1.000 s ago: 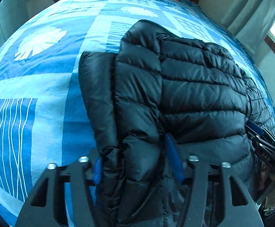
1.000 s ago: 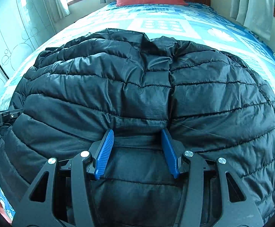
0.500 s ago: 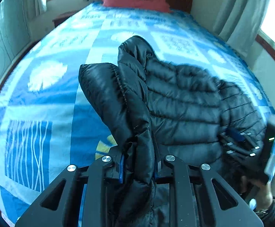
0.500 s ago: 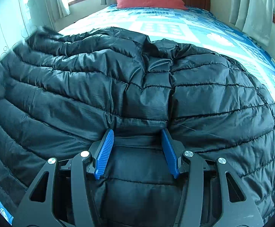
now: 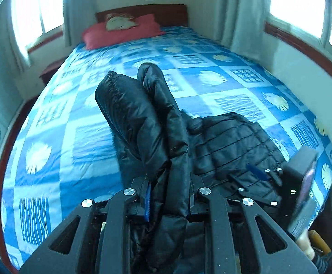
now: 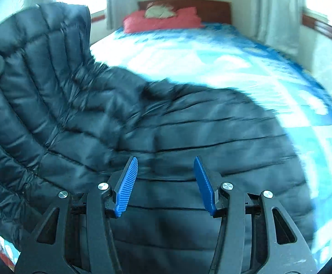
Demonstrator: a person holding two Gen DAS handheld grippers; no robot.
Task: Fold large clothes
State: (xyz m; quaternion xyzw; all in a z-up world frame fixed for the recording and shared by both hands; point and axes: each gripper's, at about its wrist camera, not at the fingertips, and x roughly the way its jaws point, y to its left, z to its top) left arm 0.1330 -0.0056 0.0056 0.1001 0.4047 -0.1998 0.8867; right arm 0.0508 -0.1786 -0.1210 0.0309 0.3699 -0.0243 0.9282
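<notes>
A black quilted puffer jacket (image 5: 230, 141) lies at the near end of a bed with a blue patterned cover (image 5: 74, 123). My left gripper (image 5: 168, 196) is shut on a thick fold of the jacket's left side and holds it raised off the bed. My right gripper (image 6: 166, 182) is open with its blue pads over the jacket's lower edge (image 6: 188, 141), with nothing clamped between them. In the right wrist view the raised left side (image 6: 33, 68) stands up at the left. The right gripper (image 5: 257, 173) also shows at the right in the left wrist view.
A red pillow (image 5: 120, 32) lies against the dark wooden headboard (image 5: 170, 13) at the far end. Curtained windows (image 5: 303, 4) are on both sides. The bed's wooden frame (image 5: 3, 155) runs along the left edge. A nightstand (image 5: 49, 70) stands at the far left.
My left gripper closed on the jacket's left side and lifted it up and back. The right gripper stayed open over the hem; both views tilted up toward the headboard.
</notes>
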